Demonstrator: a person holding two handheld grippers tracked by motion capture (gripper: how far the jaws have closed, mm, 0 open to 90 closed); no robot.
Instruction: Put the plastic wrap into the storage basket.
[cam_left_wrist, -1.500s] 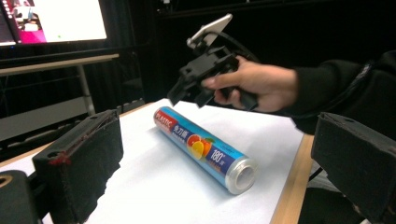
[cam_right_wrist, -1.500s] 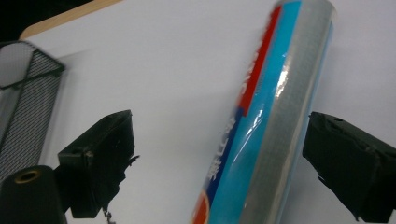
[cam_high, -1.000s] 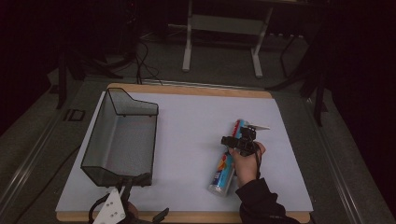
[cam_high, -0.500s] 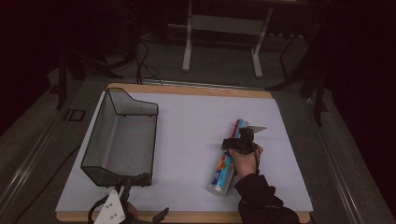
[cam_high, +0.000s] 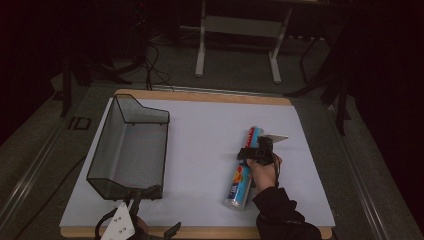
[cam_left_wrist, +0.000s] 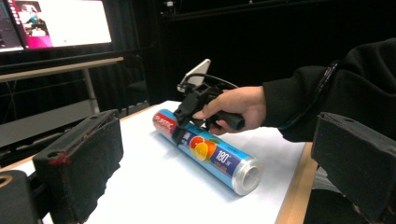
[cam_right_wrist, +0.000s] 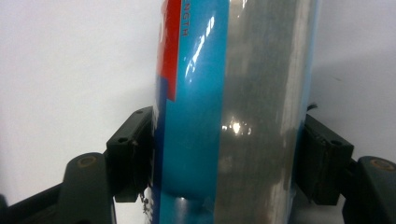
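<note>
Foil roll (cam_high: 243, 173): lying on white mat, right of wire basket (cam_high: 131, 147). Right gripper (cam_high: 254, 152): jaws clamped across roll. Left gripper (cam_high: 134, 200): jaws spread, empty, just before basket.

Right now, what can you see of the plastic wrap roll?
The plastic wrap roll is a blue cylinder with a red band, fruit pictures and "180", glossy, with a silvery open end. It lies on its side on the white table sheet, right of the mesh basket. The right gripper has its jaws pressed against both sides.
</note>
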